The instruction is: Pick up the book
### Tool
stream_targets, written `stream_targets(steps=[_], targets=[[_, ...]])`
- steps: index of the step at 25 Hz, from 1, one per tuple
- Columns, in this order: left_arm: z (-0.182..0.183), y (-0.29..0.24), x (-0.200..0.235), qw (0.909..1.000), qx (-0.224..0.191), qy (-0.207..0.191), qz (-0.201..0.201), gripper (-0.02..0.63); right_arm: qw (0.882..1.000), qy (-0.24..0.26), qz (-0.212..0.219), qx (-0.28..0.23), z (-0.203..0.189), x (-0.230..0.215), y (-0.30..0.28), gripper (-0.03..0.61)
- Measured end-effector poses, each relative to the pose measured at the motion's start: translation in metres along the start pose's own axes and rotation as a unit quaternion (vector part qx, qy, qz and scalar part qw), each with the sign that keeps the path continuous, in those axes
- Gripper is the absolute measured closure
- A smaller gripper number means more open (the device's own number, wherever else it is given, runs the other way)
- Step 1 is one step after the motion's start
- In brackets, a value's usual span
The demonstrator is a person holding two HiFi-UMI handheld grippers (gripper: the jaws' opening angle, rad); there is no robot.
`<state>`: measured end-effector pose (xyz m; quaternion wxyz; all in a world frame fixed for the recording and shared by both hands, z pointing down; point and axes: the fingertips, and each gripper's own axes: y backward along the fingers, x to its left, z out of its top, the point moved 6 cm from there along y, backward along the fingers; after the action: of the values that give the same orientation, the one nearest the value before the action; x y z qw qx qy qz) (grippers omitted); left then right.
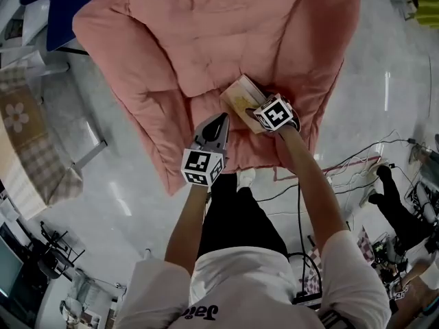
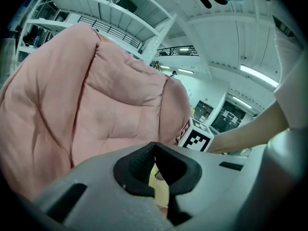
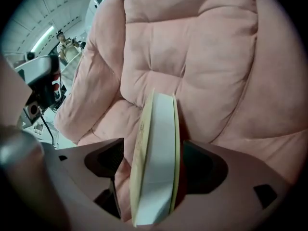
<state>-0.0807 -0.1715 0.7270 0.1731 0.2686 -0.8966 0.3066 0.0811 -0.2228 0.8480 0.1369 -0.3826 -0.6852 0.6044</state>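
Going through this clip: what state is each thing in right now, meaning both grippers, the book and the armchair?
left gripper: shut, nothing between its jaws.
right gripper: open, jaws either side of the book, not clamped on it.
book: closed, standing on edge on the seat, not yet gripped.
armchair: nobody sitting in it, the book on its cushions.

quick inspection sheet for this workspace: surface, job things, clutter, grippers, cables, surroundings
surface: pink cushioned chair
job's things: book on the chair seat, between the right jaws
clutter: nothing seen
grippers: right hand-held gripper open around the book, pads not pressing; left hand-held gripper shut, holding nothing
cables: loose cables on the floor right of the chair
surroundings: checked table at left, white shelving behind the chair
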Motion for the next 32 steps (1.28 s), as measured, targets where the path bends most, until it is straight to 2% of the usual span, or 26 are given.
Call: stream_targets(steps=[5,8,13,15,17,21,23,28,32], targets=[[-0.001,-0.004,0.007,1.0000,0.003,0.008,-0.004,0.598,0.999,0.002,0.016,0.048,0.000,-0.012,-0.032,0.206],[-0.003,-0.002,0.007,0.9999,-0.001,0.015,-0.003,0.598,0.997,0.007,0.041,0.072,-0.005,-0.007,-0.043,0.206],[-0.014,0.003,0.007,0.9998,0.001,0.022,0.001,0.598,0.995,-0.017,0.057,0.078,-0.016,0.001,-0.062,0.208],[-0.017,0.006,0.008,0.9997,0.002,0.023,0.002,0.598,0.996,-0.026,0.049,0.072,-0.021,0.001,-0.065,0.216],[-0.018,0.009,0.008,0.9997,0.003,0.022,0.006,0.598,0.997,-0.026,0.035,0.062,-0.025,0.001,-0.063,0.296],[-0.017,0.014,0.010,0.9998,0.009,0.012,0.016,0.598,0.997,-0.046,0.035,0.045,-0.029,0.004,-0.059,0.309],[-0.015,0.018,0.011,0.9997,0.009,0.009,0.019,0.598,0.996,-0.064,0.043,0.034,-0.031,0.008,-0.054,0.343],[-0.004,0.029,0.009,0.9996,-0.002,0.010,0.026,0.598,0.995,-0.093,0.042,0.004,-0.035,0.023,-0.037,0.351],[0.003,0.041,-0.002,0.9988,-0.018,0.037,0.026,0.598,0.989,-0.127,0.057,-0.046,-0.039,0.036,-0.007,0.351]])
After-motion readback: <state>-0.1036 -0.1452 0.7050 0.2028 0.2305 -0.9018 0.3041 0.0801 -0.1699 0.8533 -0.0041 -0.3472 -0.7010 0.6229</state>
